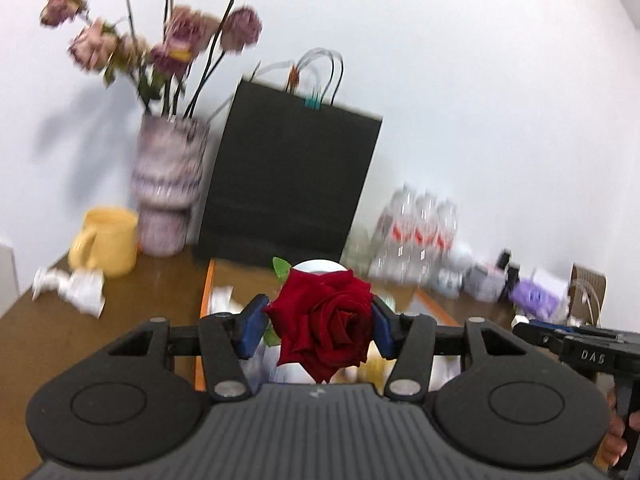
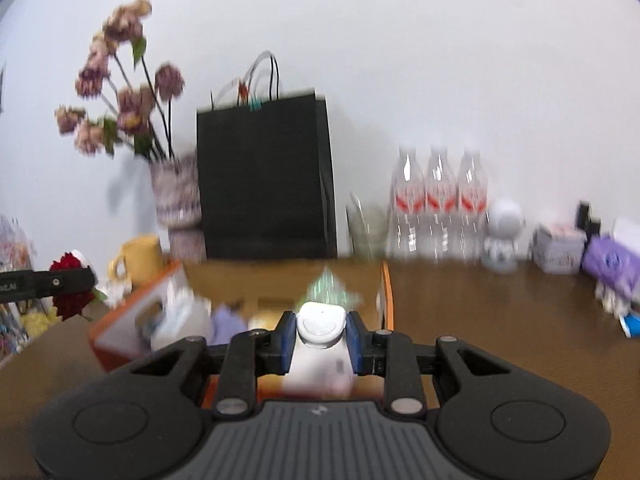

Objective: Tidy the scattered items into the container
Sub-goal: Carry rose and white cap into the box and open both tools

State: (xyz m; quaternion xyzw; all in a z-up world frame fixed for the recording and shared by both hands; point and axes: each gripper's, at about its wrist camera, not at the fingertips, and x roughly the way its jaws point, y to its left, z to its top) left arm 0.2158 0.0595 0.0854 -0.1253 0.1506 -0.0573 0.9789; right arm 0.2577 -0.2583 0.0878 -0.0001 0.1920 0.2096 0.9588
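Observation:
My left gripper [image 1: 318, 326] is shut on a red rose [image 1: 326, 320], held above the orange-rimmed container [image 1: 206, 292]. The rose also shows at the left of the right wrist view [image 2: 70, 280]. My right gripper [image 2: 321, 336] is shut on a white bottle with a flip cap [image 2: 321, 326], held over the near end of the orange container [image 2: 386, 288], which holds several small items. The right gripper's body shows at the right edge of the left wrist view [image 1: 588, 344].
On the brown table stand a black paper bag [image 2: 264, 176], a patterned vase of dried flowers [image 2: 176, 196], a yellow mug [image 1: 106, 240], three clear bottles [image 2: 438, 200], a white figurine [image 2: 502, 232] and purple packets [image 2: 612, 264]. Crumpled white paper [image 1: 76, 288] lies left.

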